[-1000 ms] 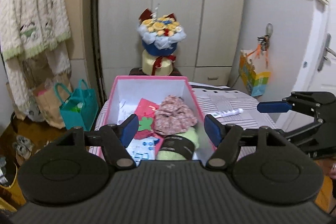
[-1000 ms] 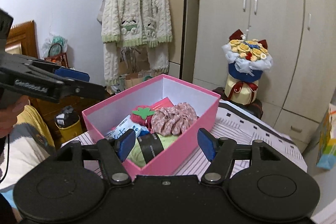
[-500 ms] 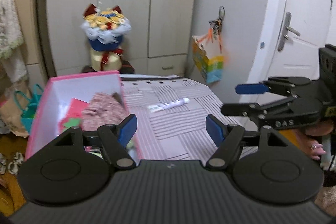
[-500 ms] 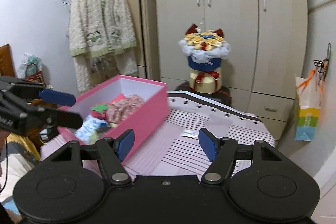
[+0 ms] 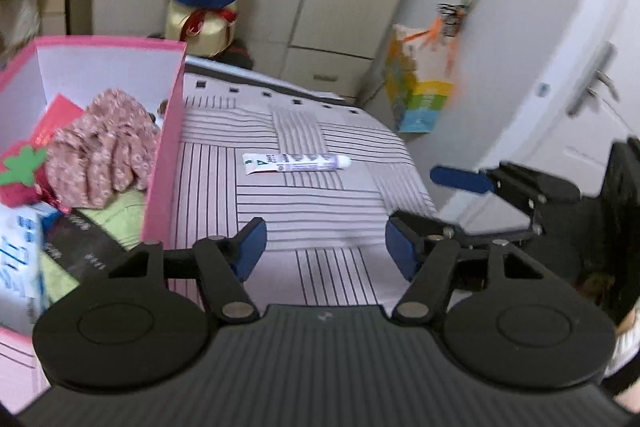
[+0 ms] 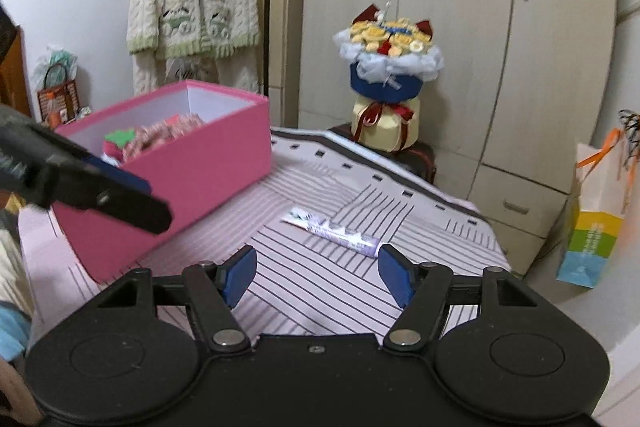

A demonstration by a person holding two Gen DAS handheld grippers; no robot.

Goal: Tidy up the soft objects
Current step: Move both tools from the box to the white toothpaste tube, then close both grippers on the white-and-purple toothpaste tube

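Plainly, tube: one small tube [image 5: 296,163] lies flat on the striped cloth of the tabletop [image 5: 320,211], apart from the pink box [image 6: 208,163] and ahead of both tools.
Tube handling: I'd judge it light and squashy in the middle, with a smooth, perhaps slippery skin; a hold across the body near the middle looks safest, and the crimped flat end or the stiffer cap end would serve too.
Box contents: one floral fabric bundle [image 5: 104,151], one red strawberry-shaped piece [image 5: 20,171], a green soft item with a dark band [image 5: 100,239] and a blue-printed packet [image 5: 16,259], all pressed close; anything beneath is hidden.
Left tool [image 5: 322,247]: jaws apart and closing, nothing between them, above the cloth short of the tube.
Right tool [image 6: 316,273]: jaws apart, empty, with the tube just beyond its tips.
Count: one tube out, one box, two tools.
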